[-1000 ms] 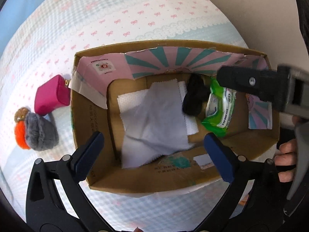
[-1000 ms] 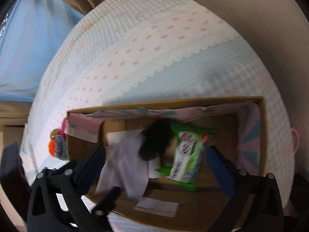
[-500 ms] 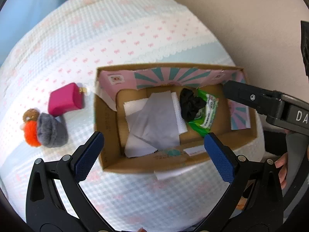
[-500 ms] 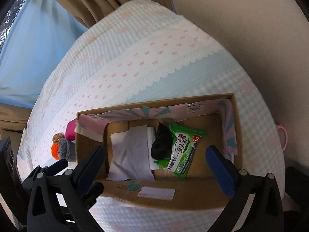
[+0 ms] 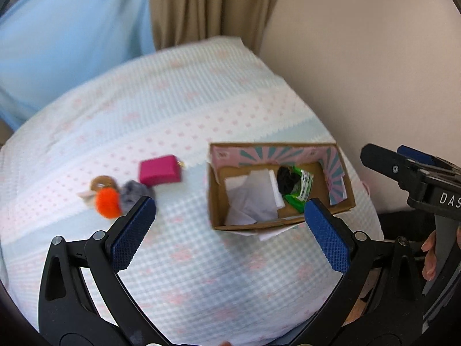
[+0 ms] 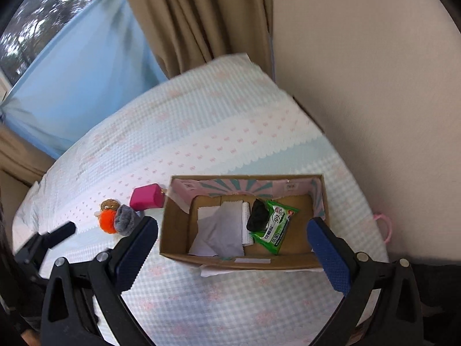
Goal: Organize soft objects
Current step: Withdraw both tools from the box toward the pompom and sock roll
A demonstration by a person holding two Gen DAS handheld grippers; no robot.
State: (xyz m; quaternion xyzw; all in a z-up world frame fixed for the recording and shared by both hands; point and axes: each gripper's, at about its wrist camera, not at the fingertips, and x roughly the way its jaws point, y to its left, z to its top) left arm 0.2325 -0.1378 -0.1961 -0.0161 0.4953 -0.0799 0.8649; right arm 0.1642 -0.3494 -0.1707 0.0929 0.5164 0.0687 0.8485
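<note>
In cardboard box (image 6: 175, 230): crumpled white cloth (image 6: 222, 230).

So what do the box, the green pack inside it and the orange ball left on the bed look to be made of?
The box looks like plain brown cardboard, matte, with a printed pink and teal lining. The green pack seems to be glossy plastic film; it shows printing and a sheen. The orange ball looks like a fuzzy pompom, probably yarn or faux fur.
</note>
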